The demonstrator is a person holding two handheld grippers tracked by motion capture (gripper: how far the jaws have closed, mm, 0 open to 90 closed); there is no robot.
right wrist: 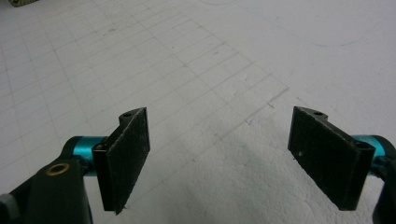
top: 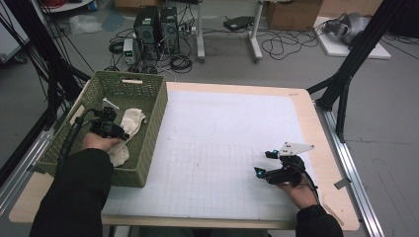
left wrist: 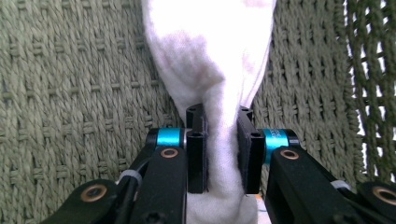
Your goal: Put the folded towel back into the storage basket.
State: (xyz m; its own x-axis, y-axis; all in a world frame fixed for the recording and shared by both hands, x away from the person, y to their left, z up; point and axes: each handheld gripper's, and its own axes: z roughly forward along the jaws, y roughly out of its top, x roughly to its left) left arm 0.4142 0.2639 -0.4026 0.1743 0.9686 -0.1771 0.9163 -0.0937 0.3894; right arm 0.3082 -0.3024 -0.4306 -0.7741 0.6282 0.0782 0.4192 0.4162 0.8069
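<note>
My left fingers [left wrist: 222, 151] pinched the cream cotton cloth [left wrist: 210, 56] inside the green woven basket [top: 148, 123], left of frame; it ran lengthwise straight ahead. My right fingers [right wrist: 233, 158] gaped empty.

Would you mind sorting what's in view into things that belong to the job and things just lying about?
In the job:
left gripper, shut on the white cloth
green basket

Lying about:
right gripper, open over the white mat
computer towers
cardboard box

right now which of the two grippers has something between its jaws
The left gripper, inside the green woven basket: its jaws pinch a white cloth. The right gripper hovers over the white gridded mat, jaws wide with nothing between them.
</note>
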